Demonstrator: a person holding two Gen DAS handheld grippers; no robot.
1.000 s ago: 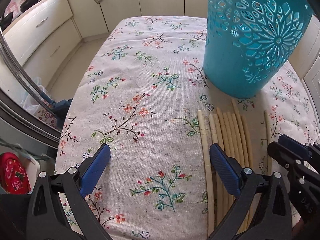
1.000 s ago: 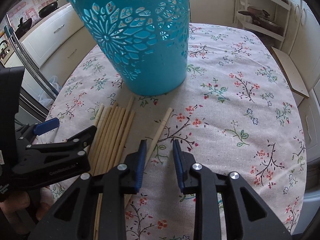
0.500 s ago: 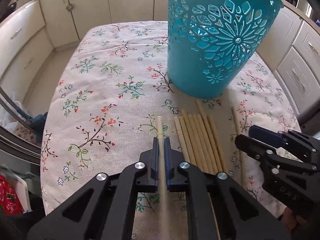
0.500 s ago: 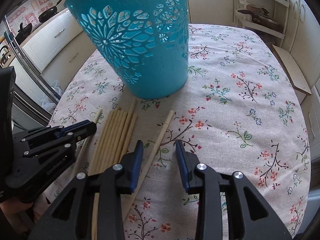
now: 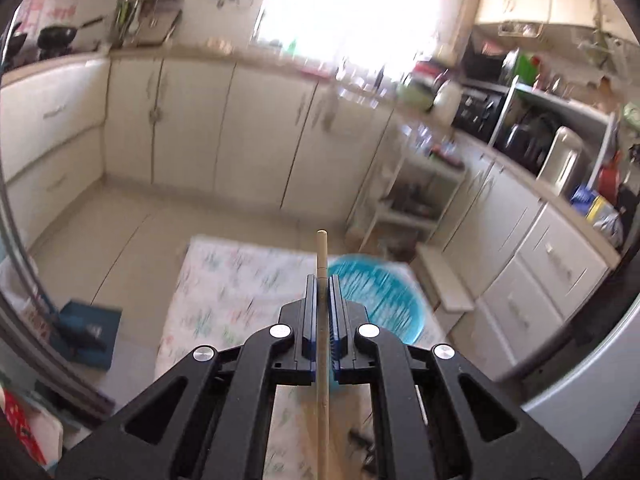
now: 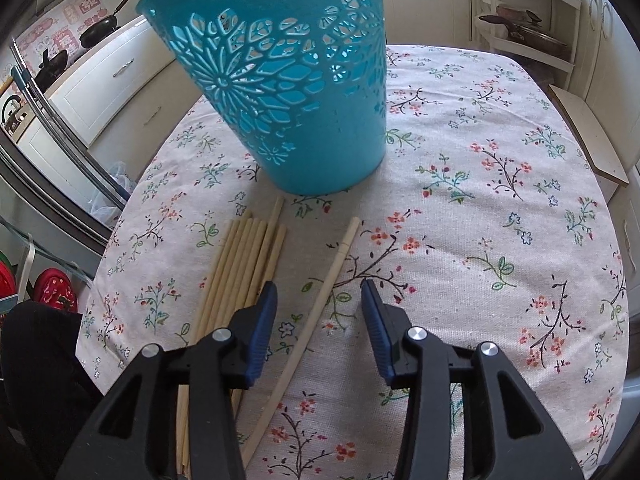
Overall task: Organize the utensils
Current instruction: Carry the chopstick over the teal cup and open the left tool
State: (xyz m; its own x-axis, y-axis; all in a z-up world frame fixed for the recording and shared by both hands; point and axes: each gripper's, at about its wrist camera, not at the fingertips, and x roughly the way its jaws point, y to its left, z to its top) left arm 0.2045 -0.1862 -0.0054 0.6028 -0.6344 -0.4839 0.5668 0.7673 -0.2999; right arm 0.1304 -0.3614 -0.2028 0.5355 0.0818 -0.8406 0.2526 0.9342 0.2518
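Left gripper clamped on 1 wooden chopstick; jaws nearly together, blue pads pressed on both sides of the stick; the stick runs straight forward along the fingers, tip past the pads, tail out the bottom of the left wrist view; that view is lifted high and motion-blurred, looking down on the floral tablecloth and the open mouth of the teal basket; the stick's tip sits just left of the basket rim in the frame; cannot tell how high it is over the basket.

Right gripper low over the table, jaws wide, gripping nothing; 1 loose chopstick lies on the cloth, passing diagonally between the open fingers, far end pointing toward the basket; cannot tell if the pads touch it; a bundle of chopsticks lies side by side just left of it, far ends near the base of the teal cut-out basket, partly under the left finger.

Basket stands upright on the tablecloth; cream cabinets around the room; frying pan on the counter at far left; open shelf rack at far right.
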